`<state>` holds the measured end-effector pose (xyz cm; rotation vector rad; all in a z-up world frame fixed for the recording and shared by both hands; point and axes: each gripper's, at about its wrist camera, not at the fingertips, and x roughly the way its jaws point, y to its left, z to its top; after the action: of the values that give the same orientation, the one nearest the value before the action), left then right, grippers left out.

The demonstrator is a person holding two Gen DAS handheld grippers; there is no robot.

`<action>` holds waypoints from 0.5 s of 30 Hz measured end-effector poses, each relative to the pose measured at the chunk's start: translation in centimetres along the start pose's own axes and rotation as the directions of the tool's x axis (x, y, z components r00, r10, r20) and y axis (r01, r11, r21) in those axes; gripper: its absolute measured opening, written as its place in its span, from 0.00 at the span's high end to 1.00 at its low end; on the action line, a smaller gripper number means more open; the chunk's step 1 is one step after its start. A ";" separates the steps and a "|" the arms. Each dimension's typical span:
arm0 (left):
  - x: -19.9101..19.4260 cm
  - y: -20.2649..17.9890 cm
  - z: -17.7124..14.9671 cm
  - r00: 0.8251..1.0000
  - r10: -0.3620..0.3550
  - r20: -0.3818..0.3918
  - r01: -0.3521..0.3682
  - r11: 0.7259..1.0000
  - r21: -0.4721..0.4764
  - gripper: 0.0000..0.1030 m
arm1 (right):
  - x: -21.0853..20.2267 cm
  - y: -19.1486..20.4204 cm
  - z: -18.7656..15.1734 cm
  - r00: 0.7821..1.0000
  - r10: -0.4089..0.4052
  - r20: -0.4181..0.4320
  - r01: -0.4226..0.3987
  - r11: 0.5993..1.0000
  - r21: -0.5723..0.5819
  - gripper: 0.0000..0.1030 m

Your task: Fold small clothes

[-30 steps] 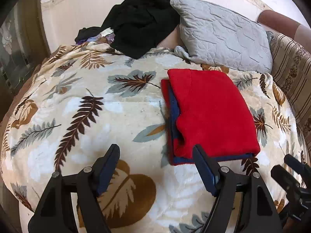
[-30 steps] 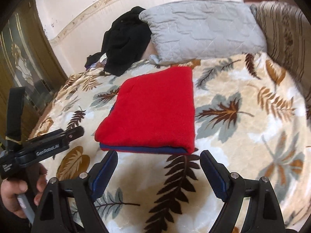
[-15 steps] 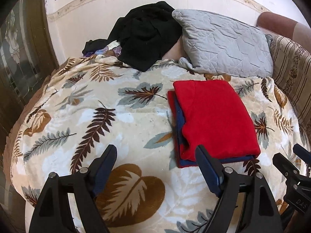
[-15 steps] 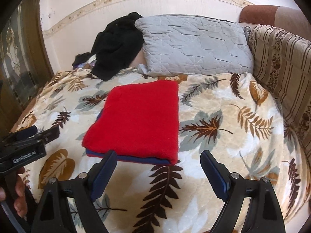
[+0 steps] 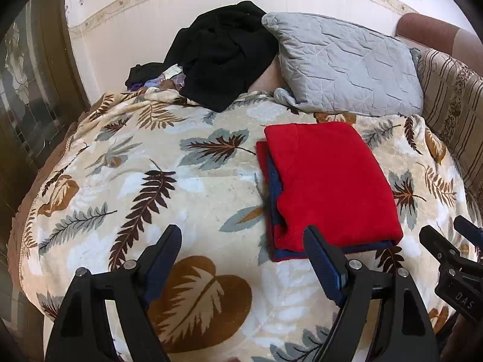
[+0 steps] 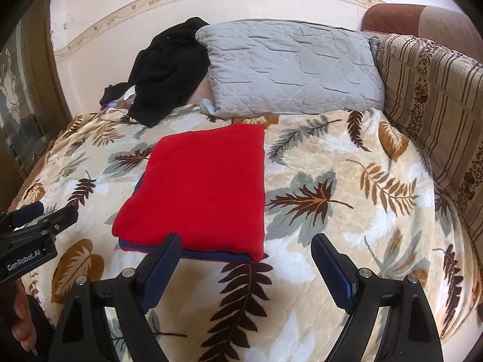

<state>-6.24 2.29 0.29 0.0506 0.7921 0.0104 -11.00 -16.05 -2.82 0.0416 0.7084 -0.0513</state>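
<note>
A red garment [image 5: 329, 181] with a blue lining lies folded flat on the leaf-patterned blanket [image 5: 151, 187]; it also shows in the right wrist view [image 6: 202, 190]. My left gripper [image 5: 241, 241] is open and empty, held above the blanket in front of the garment's near left corner. My right gripper [image 6: 246, 250] is open and empty, held in front of the garment's near edge. Each gripper shows at the edge of the other's view, the right one [image 5: 452, 259] and the left one [image 6: 33, 235].
A grey quilted pillow [image 5: 344, 66] and a heap of black clothes [image 5: 223, 51] lie at the head of the bed against the white wall. A striped cushion [image 6: 434, 102] lines the right side. A dark glazed door [image 5: 27, 96] stands on the left.
Both grippers have drawn back and up from the folded garment, so more of the bed shows. The garment has not moved.
</note>
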 end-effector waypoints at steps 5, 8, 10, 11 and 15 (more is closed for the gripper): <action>0.2 -0.1 0.1 1.000 0.002 -0.002 -0.002 1.000 0.004 0.19 | 0.5 0.0 0.3 1.000 -0.008 -0.006 0.008 1.000 -0.009 0.13; 0.3 -0.2 0.1 1.000 0.001 -0.003 -0.001 1.000 0.005 0.19 | 0.8 0.1 0.4 1.000 -0.018 -0.011 0.018 1.000 -0.018 0.13; 0.2 -0.4 0.2 1.000 0.001 0.000 -0.001 1.000 0.010 0.14 | 0.9 0.2 0.4 1.000 -0.022 -0.015 0.021 1.000 -0.023 0.13; 0.2 -0.4 0.2 1.000 0.000 0.003 0.000 1.000 0.011 0.12 | 1.0 0.3 0.4 1.000 -0.024 -0.018 0.023 0.999 -0.023 0.13; 0.0 -0.6 0.2 1.000 -0.026 0.012 0.026 1.000 0.003 0.12 | 1.0 0.3 0.4 0.999 -0.023 -0.025 0.023 0.999 -0.025 0.13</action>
<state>-6.08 1.72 0.45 0.0433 0.7808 -0.0157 -10.01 -15.77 -3.18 0.0103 0.7349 -0.0641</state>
